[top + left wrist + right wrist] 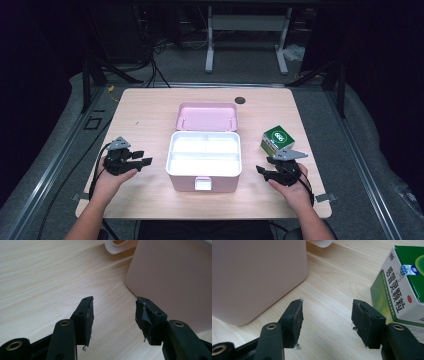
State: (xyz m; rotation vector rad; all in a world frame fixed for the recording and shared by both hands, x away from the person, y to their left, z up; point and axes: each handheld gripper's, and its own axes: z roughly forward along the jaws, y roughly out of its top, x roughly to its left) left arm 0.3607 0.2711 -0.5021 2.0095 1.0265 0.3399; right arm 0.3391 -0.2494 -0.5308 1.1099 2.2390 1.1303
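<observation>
A pink storage box [185, 182] stands open in the middle of the table, with a white inner tray [204, 152] and its lid [206, 117] tilted back. A green and white carton [278, 140] sits to its right. My left gripper [144, 158] rests left of the box, open and holding nothing. In the left gripper view it [114, 312] points at bare wood beside the pink box wall [170, 282]. My right gripper [262, 172] lies right of the box, just in front of the carton. Its jaws [327, 315] stand open over wood, between the pink box [254, 275] and the carton [402, 290].
The light wooden table [145, 110] has a dark round hole [240, 100] near its far edge. Beyond the table stands a grey metal frame [247, 35] on the floor. Cables [150, 70] lie on the floor at the back left.
</observation>
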